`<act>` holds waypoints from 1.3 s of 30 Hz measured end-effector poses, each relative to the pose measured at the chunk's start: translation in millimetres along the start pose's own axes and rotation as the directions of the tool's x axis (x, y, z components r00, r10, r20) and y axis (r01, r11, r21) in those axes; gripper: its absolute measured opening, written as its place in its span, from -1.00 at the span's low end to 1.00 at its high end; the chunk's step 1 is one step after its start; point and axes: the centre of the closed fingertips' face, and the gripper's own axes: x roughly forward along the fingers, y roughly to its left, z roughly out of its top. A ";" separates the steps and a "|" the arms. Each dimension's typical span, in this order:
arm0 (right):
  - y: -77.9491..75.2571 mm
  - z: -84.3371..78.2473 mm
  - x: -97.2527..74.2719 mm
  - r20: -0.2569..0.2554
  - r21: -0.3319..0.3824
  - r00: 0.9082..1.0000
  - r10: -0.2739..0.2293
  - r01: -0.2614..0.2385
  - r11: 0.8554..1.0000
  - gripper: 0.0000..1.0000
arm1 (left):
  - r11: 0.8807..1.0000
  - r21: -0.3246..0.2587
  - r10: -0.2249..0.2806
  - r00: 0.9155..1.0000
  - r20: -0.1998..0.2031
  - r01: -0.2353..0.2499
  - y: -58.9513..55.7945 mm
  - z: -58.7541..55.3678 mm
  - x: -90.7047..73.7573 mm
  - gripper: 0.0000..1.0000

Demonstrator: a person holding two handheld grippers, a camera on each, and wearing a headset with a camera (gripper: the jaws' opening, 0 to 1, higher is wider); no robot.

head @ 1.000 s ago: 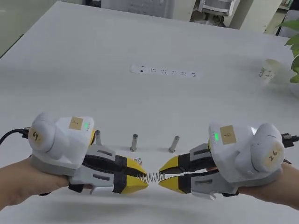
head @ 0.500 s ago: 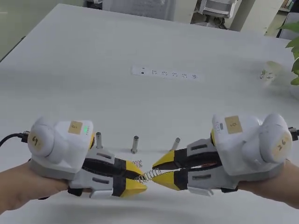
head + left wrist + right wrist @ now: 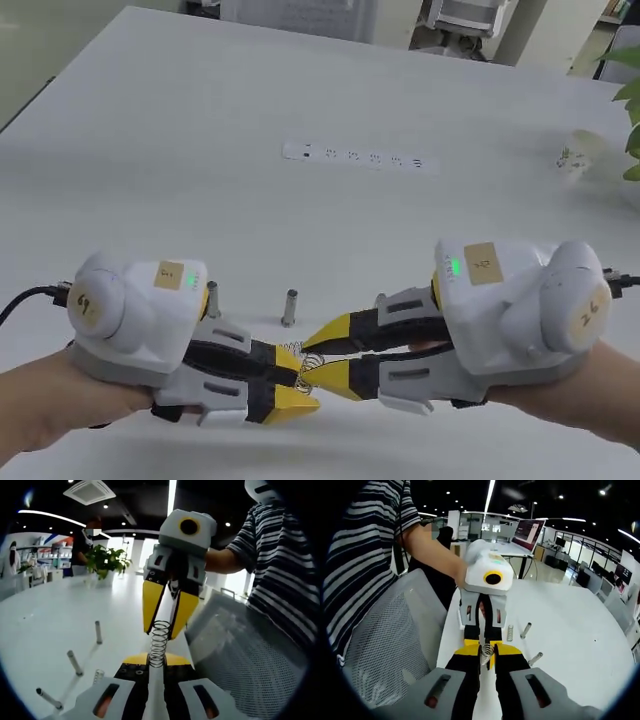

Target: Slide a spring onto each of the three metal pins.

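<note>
A small coil spring (image 3: 159, 642) sticks out from the tips of my left gripper (image 3: 303, 386), which is shut on its near end. My right gripper (image 3: 313, 358) faces it tip to tip, jaws open, with its yellow fingertips (image 3: 150, 607) on either side of the spring's free end. Three metal pins stand upright on the white table just beyond the grippers: the left pin (image 3: 212, 298), the middle pin (image 3: 290, 305), and the right pin (image 3: 380, 298), which is partly hidden behind the right gripper. A second spring (image 3: 510, 632) stands loose near the pins.
A white power strip (image 3: 360, 157) lies across the middle of the table (image 3: 200, 150). A crumpled cup (image 3: 572, 155) and plant leaves (image 3: 628, 90) are at the far right. A mesh chair back (image 3: 385, 640) and the person's striped sleeve (image 3: 365, 535) are close behind the grippers.
My right gripper has moved left toward the left one, so the tips now meet and its jaws enclose the spring's free end. The left gripper has barely moved.
</note>
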 end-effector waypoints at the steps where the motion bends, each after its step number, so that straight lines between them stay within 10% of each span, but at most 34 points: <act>1: -0.5 1.3 0.8 0.003 -0.002 1.000 -0.002 0.002 1.000 -0.85 | 1.000 -0.002 0.001 1.000 0.001 -0.001 0.2 0.7 0.0 -0.97; 39: -7.6 12.1 6.5 0.012 -0.062 1.000 -0.017 0.018 0.998 -0.85 | 0.998 -0.018 0.055 0.998 0.034 -0.055 6.6 5.9 -8.0 -0.87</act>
